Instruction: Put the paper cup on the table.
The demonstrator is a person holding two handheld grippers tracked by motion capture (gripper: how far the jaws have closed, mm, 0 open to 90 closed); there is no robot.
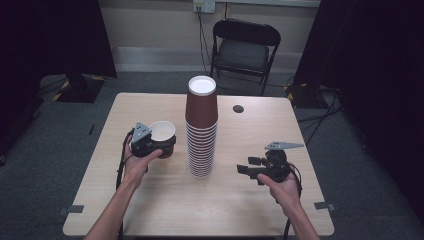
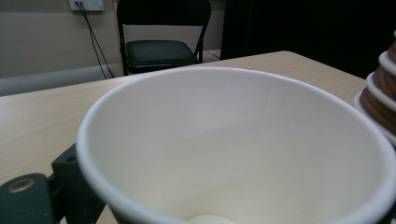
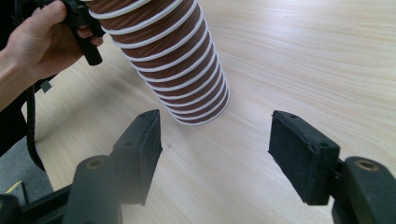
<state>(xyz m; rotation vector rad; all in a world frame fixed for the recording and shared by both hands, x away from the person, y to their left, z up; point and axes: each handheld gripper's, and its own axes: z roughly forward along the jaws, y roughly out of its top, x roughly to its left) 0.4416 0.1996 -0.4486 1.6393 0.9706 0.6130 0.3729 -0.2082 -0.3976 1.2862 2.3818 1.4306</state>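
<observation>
One tall stack of brown cups (image 1: 202,130) stands mid-table (image 1: 150,210), largely undone by my reading. You've taken a single cup (image 1: 163,132) left of it, clamped upright in your left tool (image 1: 155,145). Your right tool (image 1: 248,169) waits right of the stack, jaws wide, empty.

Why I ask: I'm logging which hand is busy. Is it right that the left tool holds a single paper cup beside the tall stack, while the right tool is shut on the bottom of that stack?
Not quite. The right tool is open and empty, short of the stack, as the right gripper view shows. The rest stands: the left tool holds the single cup beside the stack.
</observation>
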